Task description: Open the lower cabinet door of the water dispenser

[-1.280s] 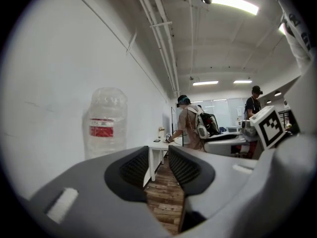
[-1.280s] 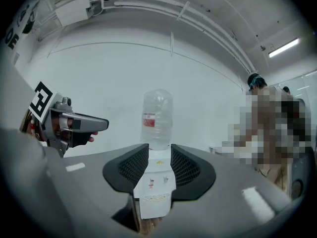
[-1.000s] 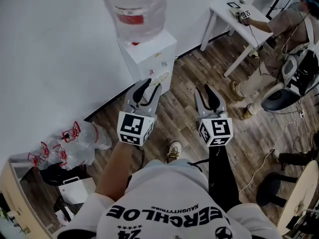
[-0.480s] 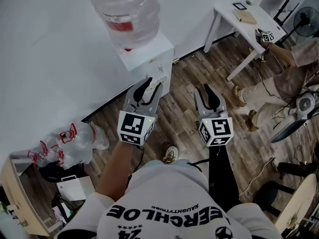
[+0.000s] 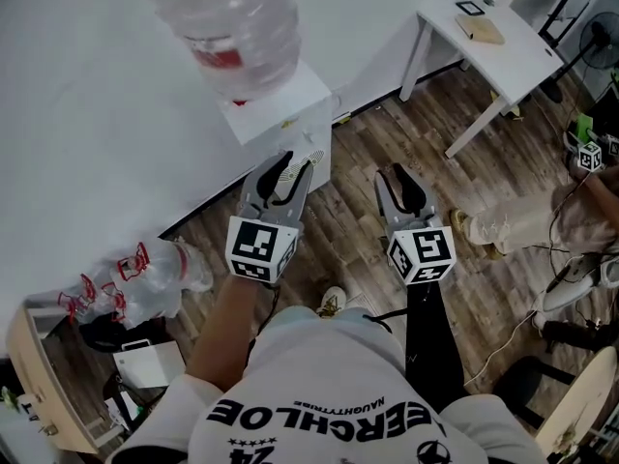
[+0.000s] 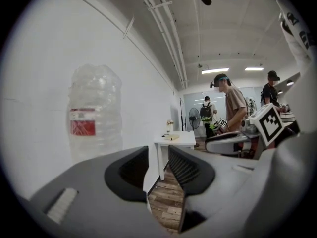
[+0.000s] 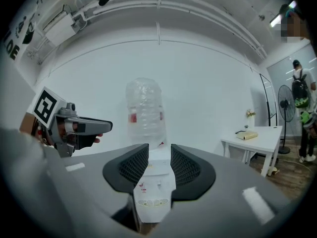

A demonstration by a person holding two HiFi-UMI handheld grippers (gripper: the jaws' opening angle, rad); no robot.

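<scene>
The left gripper is held out ahead of the torso on a bare left forearm, its jaws parted with nothing between them. The right gripper is held alongside it, near but not touching, its jaws likewise parted and empty. Both grippers point forward at roughly level, and their marker cubes face up toward the head.

white water dispenser, red-labelled bottle
</scene>
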